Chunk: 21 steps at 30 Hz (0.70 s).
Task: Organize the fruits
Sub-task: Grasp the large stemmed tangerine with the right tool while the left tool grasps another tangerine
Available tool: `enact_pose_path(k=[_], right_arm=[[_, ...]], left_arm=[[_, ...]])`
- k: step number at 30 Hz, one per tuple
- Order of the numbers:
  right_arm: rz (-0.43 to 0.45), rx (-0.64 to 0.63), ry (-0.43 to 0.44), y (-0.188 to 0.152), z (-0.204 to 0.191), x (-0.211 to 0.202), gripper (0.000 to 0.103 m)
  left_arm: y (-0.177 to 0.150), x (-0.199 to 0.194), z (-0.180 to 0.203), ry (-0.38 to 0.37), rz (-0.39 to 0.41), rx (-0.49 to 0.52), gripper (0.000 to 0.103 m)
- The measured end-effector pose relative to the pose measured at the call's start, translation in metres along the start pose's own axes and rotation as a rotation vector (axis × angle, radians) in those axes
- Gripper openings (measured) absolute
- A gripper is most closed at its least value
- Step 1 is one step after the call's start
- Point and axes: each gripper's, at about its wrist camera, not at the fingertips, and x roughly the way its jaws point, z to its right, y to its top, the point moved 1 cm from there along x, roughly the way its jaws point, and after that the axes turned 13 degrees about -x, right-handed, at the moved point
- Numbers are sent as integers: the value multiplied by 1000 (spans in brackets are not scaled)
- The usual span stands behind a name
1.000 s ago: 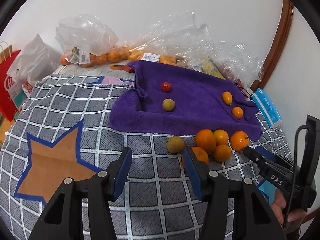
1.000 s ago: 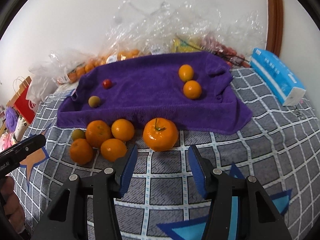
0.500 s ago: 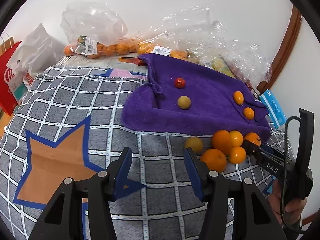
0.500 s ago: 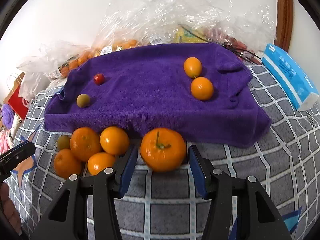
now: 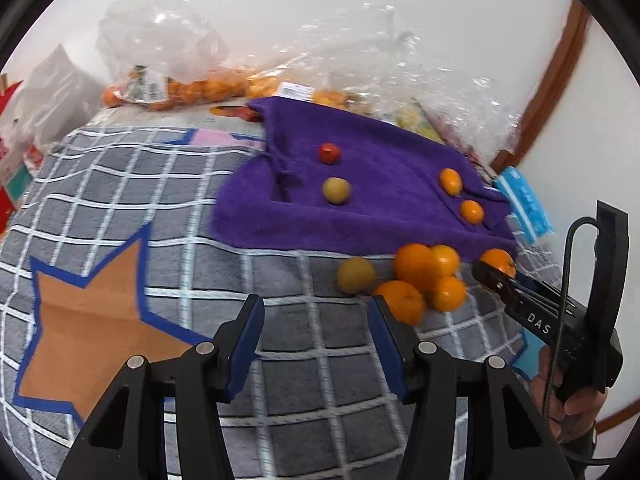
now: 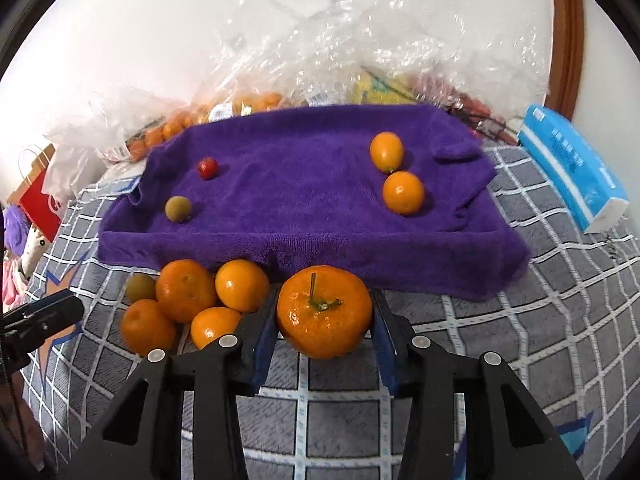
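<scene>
A large stemmed mandarin (image 6: 324,316) sits on the checked mat just in front of the purple towel (image 6: 300,216). My right gripper (image 6: 324,322) has it between its blue pads; the jaws are closing and both pads touch its sides. Left of it lies a cluster of smaller oranges (image 6: 186,290) with a greenish fruit (image 6: 140,287). On the towel rest a red fruit (image 6: 209,168), a greenish fruit (image 6: 178,209) and two oranges (image 6: 403,193). My left gripper (image 5: 316,320) hangs open over the mat, nothing between its fingers, with the cluster (image 5: 416,276) ahead to its right.
Clear plastic bags (image 5: 168,60) with oranges line the wall behind the towel. A blue tissue pack (image 6: 572,168) lies at the right, a red paper bag (image 6: 40,200) at the left. A hand (image 5: 576,400) holds the right gripper's handle. An orange star patch (image 5: 88,328) marks the mat.
My right gripper moved forward around the large mandarin and its jaws narrowed onto it. The left view has swung a little, so the towel and fruit now sit further right.
</scene>
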Motion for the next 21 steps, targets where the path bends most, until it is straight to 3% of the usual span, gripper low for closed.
enact_pose_path(k=[12,21], right_arm=[[47,-7,-18,-20,18,-41,43],[48,-24,-42,-42,28,-57,43]], left_arm=[[-22,26,47,0,-71,90,51],[-26,52,66,105,-65,128,51]])
